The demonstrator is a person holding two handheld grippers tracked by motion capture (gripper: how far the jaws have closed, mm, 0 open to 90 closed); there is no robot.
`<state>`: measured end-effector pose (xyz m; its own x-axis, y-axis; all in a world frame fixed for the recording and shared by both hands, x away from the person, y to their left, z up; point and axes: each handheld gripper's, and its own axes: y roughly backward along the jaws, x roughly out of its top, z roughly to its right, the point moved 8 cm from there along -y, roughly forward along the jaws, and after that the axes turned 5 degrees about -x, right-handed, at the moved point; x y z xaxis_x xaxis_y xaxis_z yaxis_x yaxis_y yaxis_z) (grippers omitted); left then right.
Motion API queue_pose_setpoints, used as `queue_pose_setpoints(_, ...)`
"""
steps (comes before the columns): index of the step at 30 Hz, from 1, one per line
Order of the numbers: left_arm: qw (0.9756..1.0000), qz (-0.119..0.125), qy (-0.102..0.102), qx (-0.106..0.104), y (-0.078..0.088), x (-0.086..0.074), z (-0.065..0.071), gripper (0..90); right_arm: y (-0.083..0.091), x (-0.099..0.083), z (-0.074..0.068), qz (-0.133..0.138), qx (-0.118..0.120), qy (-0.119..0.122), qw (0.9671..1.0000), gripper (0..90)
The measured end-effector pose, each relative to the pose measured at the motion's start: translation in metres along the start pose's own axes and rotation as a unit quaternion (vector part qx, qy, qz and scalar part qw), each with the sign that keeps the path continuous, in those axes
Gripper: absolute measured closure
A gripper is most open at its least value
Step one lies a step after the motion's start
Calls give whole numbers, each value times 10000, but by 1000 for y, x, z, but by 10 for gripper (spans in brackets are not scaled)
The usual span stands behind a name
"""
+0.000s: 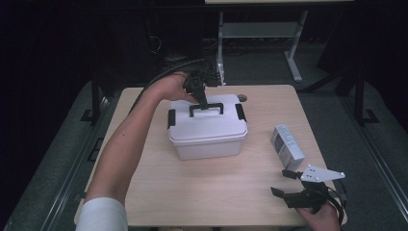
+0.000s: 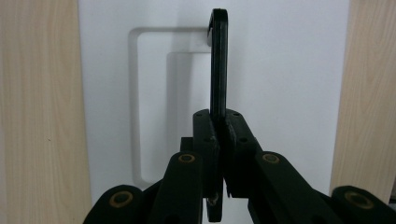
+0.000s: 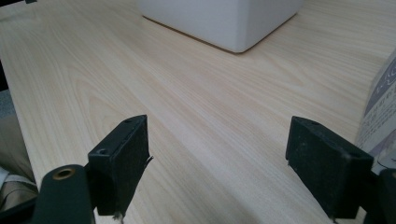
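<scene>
- Standing near the middle of the wooden table (image 1: pixel 159 192), the white box (image 1: pixel 208 139) serves as the landmark; its lid is on, with a black latch at each short end.
- On top of the box, the black handle (image 1: pixel 207 108) is raised upright from its recess in the lid.
- Over the far side of the box, the left gripper (image 1: pixel 200 97) points down at the lid, its jaws clamped together on the handle (image 2: pixel 218 60); in the left gripper view the thin black bar runs straight up from between the closed pads.
- Right of the box, well apart from it, a small carton (image 1: pixel 287 146) lies on the table.
- Nearer the person than the carton, and to the right of the box, the right gripper (image 1: pixel 285 183) rests low by the table's front edge, jaws standing wide apart with nothing between them.
- In the right gripper view, a corner of the box (image 3: pixel 224 23) sits beyond the open pads, and the carton (image 3: pixel 380 112) is just beside the right-hand pad.
</scene>
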<state>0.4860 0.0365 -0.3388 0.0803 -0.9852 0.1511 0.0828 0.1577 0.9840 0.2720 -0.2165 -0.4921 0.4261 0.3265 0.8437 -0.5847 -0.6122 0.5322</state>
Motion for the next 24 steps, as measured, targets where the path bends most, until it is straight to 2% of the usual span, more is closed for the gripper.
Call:
queue_pose_setpoints(13, 9993, -51, -351, -141, -2, 2, 12, 848, 0, 0, 0, -7, -14, -16, 10000, 208)
queue_pose_setpoints(19, 9993, -16, -353, -124, 2, 3, 14, 848, 0, 0, 0, -5, -13, -5, 10000, 207)
queue_pose_setpoints(24, 9993, 101, -353, -69, 11, 1, 15, 848, 0, 0, 0, -10, -2, -1, 10000, 207)
